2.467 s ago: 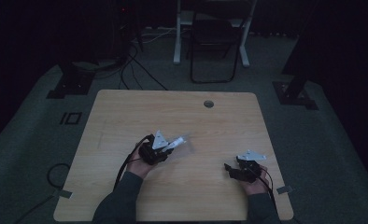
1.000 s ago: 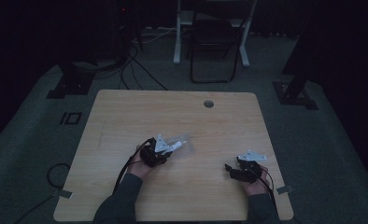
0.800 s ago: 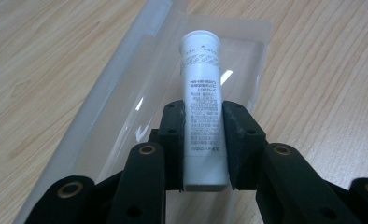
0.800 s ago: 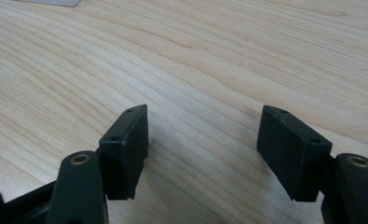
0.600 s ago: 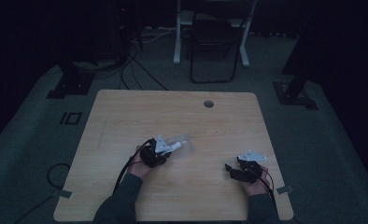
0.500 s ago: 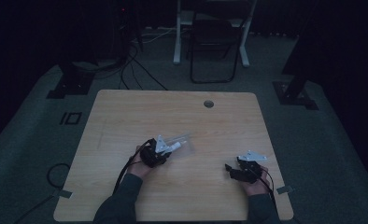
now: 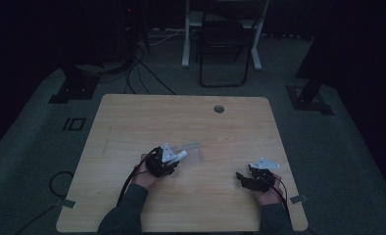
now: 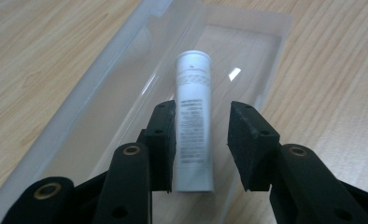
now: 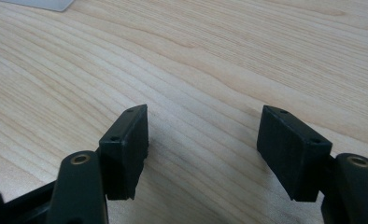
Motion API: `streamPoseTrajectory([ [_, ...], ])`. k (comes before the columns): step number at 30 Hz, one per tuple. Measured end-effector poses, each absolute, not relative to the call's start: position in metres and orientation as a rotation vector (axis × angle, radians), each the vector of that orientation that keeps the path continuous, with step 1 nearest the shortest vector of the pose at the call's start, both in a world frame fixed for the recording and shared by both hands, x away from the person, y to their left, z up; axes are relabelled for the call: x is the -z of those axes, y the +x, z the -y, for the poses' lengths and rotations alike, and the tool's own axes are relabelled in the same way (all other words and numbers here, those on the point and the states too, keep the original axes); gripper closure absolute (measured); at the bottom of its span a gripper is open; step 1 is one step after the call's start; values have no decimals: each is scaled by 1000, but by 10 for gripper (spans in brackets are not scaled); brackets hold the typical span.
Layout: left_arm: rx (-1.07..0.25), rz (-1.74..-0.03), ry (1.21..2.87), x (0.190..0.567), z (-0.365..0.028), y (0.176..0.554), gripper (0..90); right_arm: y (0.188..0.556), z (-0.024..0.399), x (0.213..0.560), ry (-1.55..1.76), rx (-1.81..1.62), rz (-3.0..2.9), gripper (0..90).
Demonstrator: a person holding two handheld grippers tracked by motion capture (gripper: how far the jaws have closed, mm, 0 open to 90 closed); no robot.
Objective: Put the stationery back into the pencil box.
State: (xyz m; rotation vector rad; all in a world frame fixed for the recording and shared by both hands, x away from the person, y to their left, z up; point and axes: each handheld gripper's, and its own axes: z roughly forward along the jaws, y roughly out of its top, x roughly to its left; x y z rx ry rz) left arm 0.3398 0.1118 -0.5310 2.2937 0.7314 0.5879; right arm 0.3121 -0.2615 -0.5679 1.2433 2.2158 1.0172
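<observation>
While a person's forearms reach in from the near edge of the wooden table [image 7: 132, 117], the left gripper [image 8: 203, 135] rests near the table's middle, its black jaws parted around a white tube [image 8: 194, 126] and hovering over it; one jaw lies close against the tube's side, the other stands off with a visible gap, so the tube is straddled, not clamped. It lies lengthwise inside a clear plastic tray [image 8: 98, 93], whose raised long wall runs along one side of the tube and whose far end stops just short of bare wood; in the high view the tray [image 7: 193, 149] shows as a faint pale rectangle just beyond that gripper [image 7: 174, 159]. Well apart, toward the table's right near corner, the right gripper [image 7: 245, 177] sits low over bare wood close to the right edge; its jaws are spread wide with nothing between them [image 9: 203, 144]. Broad open tabletop stretches from both grippers to the far edge, broken by a small round hole [image 7: 219, 108] near that edge; a folding chair [image 7: 225, 44] stands on the dim floor beyond.
</observation>
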Motion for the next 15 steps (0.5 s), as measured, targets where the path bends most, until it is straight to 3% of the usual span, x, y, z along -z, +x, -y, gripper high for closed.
streamPoseTrajectory([
  [15,-478,-724,2172,515,-132,319,576,312,262,568,1245,-1017,-2215,338],
])
